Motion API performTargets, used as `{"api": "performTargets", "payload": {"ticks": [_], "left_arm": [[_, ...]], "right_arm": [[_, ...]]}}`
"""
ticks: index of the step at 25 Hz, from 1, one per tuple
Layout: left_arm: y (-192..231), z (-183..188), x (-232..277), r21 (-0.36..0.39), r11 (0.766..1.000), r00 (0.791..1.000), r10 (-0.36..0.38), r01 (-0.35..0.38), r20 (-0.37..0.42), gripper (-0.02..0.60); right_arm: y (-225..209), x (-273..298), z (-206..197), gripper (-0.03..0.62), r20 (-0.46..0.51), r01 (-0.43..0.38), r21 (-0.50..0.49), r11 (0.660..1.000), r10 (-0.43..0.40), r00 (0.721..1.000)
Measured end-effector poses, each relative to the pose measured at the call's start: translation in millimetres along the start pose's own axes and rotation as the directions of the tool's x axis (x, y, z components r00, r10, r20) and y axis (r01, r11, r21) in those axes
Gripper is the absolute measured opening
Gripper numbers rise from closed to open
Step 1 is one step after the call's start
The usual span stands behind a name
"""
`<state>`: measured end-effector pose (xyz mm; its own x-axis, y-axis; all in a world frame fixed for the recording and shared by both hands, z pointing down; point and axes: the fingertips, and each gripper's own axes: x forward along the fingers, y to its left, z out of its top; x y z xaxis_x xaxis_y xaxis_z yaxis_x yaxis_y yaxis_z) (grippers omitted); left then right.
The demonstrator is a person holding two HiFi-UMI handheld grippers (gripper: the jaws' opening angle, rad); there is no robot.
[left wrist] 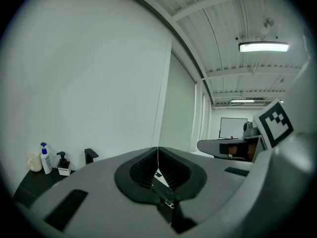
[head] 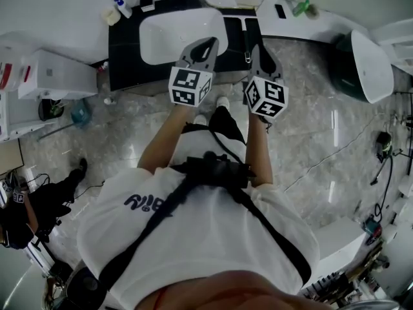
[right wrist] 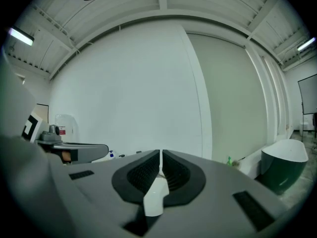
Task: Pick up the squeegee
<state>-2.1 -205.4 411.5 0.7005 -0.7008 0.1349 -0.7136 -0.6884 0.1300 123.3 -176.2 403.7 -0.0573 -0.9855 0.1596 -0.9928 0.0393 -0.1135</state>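
Observation:
I cannot pick out a squeegee for certain. A slim pale item (head: pixel 248 57) lies on the black counter (head: pixel 126 50) beside the white sink (head: pixel 171 31). A small black object (head: pixel 281 10) rests on the white ledge further right. My left gripper (head: pixel 206 44) hangs over the sink's right edge, its jaws pressed together with nothing between them (left wrist: pixel 158 158). My right gripper (head: pixel 259 49) is level with it over the counter's right end, also shut and empty (right wrist: pixel 161 163). Both point at the white wall behind the counter.
A blue-capped bottle (left wrist: pixel 45 158), a black dispenser (left wrist: pixel 63 163) and a black faucet (left wrist: pixel 90 155) stand at the counter's back left. A green bottle (right wrist: pixel 229 160) sits on the ledge, and a dark green tub (head: pixel 364 63) stands to the right. White cabinets (head: pixel 55 73) stand at the left on the marble floor.

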Motion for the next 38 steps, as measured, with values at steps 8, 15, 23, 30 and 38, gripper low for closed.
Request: {"api": "performTargets", "payload": {"ticks": [8, 15, 23, 30, 38], "left_arm": [[31.5, -33.9, 61.4, -0.051, 0.998, 0.998, 0.03, -0.033, -0.049, 0.011], [55.6, -66.4, 120.3, -0.095, 0.994, 0.992, 0.051, -0.062, -0.115, 0.011], [86.2, -110.8, 176.7, -0.137, 0.984, 0.975, 0.085, -0.115, -0.207, 0.011], [107.2, -153.9, 210.3, -0.177, 0.971, 0.954, 0.104, -0.158, -0.282, 0.011], [128.9, -188.2, 238.5, -0.196, 0.961, 0.934, 0.121, -0.195, -0.335, 0.011]], "right_arm": [[-35.4, 66.5, -45.3, 0.007, -0.126, -0.01, -0.016, 1.0, 0.008, 0.992], [-58.5, 135.3, -96.7, 0.008, -0.283, -0.071, -0.004, 0.997, 0.067, 0.957], [-88.7, 196.0, -164.4, 0.008, -0.465, -0.101, 0.008, 0.995, 0.093, 0.88], [-112.5, 243.8, -219.7, 0.009, -0.587, -0.096, -0.024, 0.995, 0.064, 0.807], [-130.3, 279.0, -260.8, 0.066, -0.643, -0.068, 0.0, 0.998, 0.052, 0.764]]}}
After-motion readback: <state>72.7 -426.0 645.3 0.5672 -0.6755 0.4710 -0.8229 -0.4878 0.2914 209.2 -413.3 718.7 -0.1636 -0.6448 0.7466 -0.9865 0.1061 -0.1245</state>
